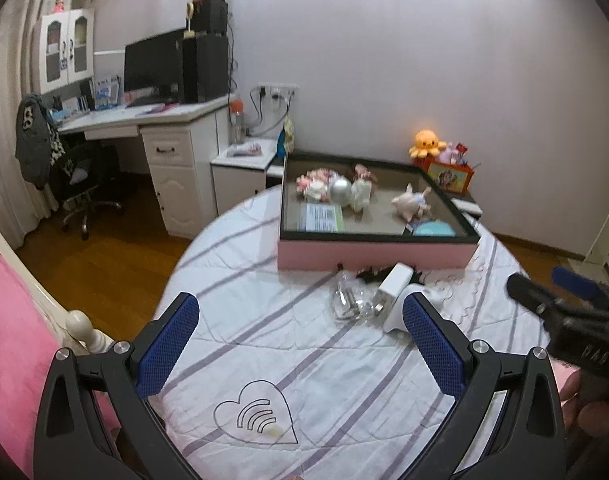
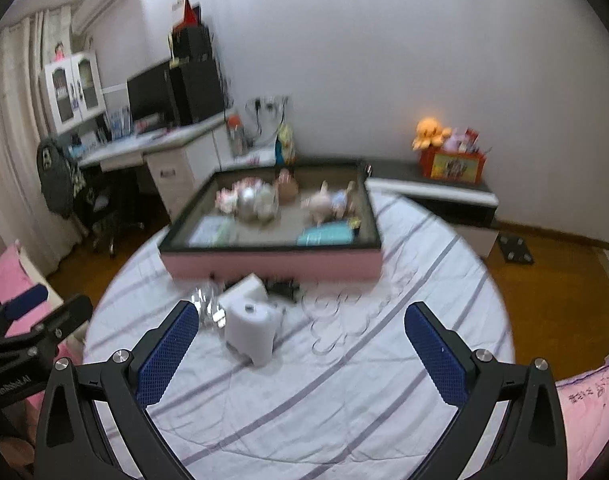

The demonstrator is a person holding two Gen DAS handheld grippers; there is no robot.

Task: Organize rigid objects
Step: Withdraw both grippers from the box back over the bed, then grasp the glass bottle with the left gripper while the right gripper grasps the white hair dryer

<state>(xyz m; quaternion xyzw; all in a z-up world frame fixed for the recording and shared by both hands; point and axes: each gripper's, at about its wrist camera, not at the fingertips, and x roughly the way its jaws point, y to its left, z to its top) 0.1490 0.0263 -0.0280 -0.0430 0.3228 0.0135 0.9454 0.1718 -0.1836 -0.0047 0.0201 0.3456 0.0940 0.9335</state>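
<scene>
A pink tray (image 1: pixel 376 254) (image 2: pixel 272 266) with a dark rim lies at the far end of the striped sheet, holding several small toys, a silver ball (image 1: pixel 340 191) and a teal item. In front of it lie a white charger block (image 1: pixel 392 286) (image 2: pixel 244 289), a white rounded device (image 2: pixel 251 330) (image 1: pixel 396 322), a clear bag of shiny metal bits (image 1: pixel 346 302) (image 2: pixel 208 308) and a black item (image 2: pixel 282 287). My left gripper (image 1: pixel 300 322) is open and empty, short of these things. My right gripper (image 2: pixel 300 330) is open and empty, the white device just left of its middle.
The bed's sheet (image 1: pixel 264 344) ends at a wooden floor. A white desk (image 1: pixel 164 128) with a monitor and an office chair stand at the left. A low cabinet (image 2: pixel 432 196) with an orange plush and a red box stands at the right wall. Pink bedding (image 1: pixel 8 320) lies at my left.
</scene>
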